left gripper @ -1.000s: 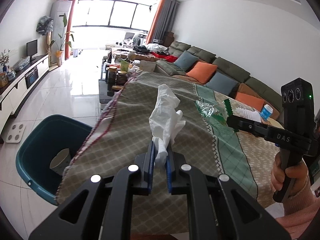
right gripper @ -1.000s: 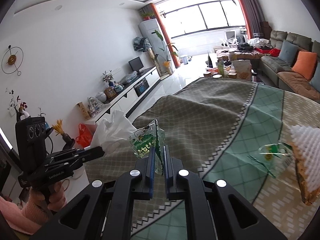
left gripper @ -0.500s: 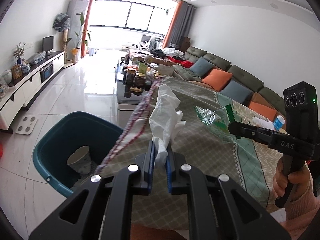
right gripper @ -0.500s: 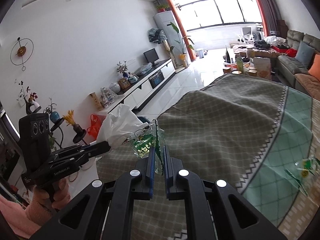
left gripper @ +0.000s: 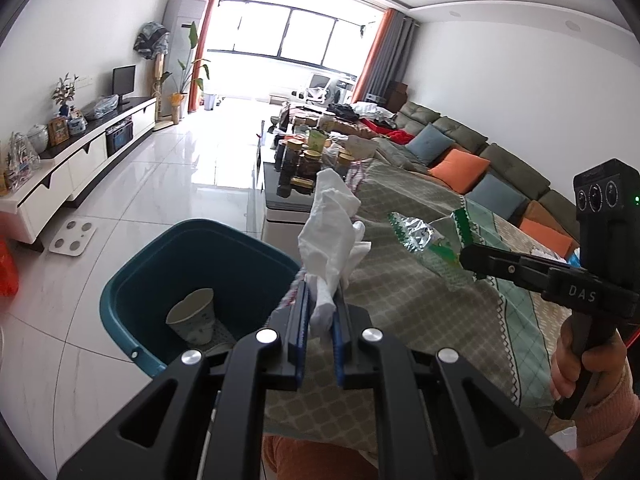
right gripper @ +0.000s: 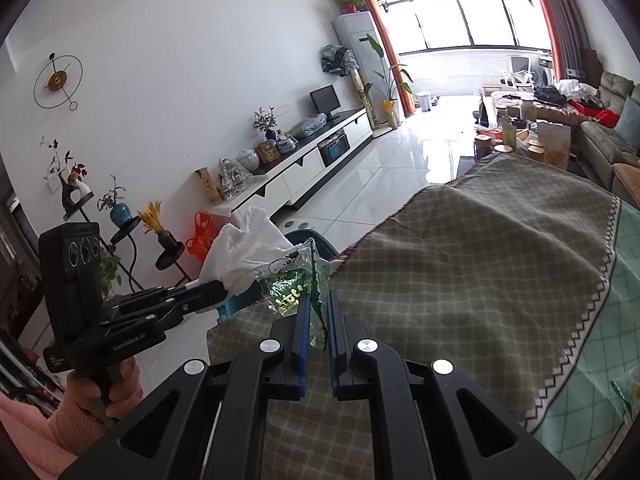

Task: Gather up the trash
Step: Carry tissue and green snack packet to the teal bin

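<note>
My left gripper is shut on a crumpled white tissue and holds it at the table's left edge, beside the teal bin. The bin stands on the floor and holds a paper cup. My right gripper is shut on a green snack wrapper above the table's near-left corner. The right gripper shows in the left wrist view with the wrapper. The left gripper shows in the right wrist view with the tissue.
A patterned cloth covers the table. Another green wrapper lies on its right side. A coffee table with jars stands beyond the table. A sofa runs along the right wall. A TV cabinet lines the left wall.
Both grippers have moved left toward the bin with their loads. The bin has come nearer and more central in the left wrist view.
</note>
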A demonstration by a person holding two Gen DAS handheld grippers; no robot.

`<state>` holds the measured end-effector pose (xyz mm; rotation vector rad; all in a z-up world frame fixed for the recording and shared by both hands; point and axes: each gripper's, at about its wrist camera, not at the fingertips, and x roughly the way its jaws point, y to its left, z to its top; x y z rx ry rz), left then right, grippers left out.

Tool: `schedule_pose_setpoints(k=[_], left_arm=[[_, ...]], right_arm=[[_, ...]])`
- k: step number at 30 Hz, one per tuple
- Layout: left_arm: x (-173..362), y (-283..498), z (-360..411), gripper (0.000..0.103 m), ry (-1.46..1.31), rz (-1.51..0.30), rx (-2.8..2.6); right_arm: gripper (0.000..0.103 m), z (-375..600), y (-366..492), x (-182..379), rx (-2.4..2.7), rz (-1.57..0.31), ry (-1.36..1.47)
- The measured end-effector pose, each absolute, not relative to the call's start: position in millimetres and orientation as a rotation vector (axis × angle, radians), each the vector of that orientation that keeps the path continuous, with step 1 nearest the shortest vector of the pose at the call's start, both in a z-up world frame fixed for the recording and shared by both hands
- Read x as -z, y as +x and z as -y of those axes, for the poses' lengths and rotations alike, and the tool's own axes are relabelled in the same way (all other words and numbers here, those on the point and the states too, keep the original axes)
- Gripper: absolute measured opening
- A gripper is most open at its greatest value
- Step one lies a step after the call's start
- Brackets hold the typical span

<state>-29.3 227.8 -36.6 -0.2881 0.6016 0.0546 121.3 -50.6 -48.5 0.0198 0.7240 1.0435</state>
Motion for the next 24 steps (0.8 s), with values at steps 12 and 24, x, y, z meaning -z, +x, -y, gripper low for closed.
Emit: schedule_pose_setpoints(k=[12, 24], left_arm=[[43.2, -33.0, -253.2, 0.012, -0.309, -0.609, -0.112], [54.2, -34.9, -276.3, 0.012, -0.336, -0.625, -0.170]], right_arm=[[0.008, 22.8, 123.8, 46.1, -1.071, -0.742, 0.002], [0.008, -0.8, 126.5, 49.3, -1.095, -0.763, -0.026]])
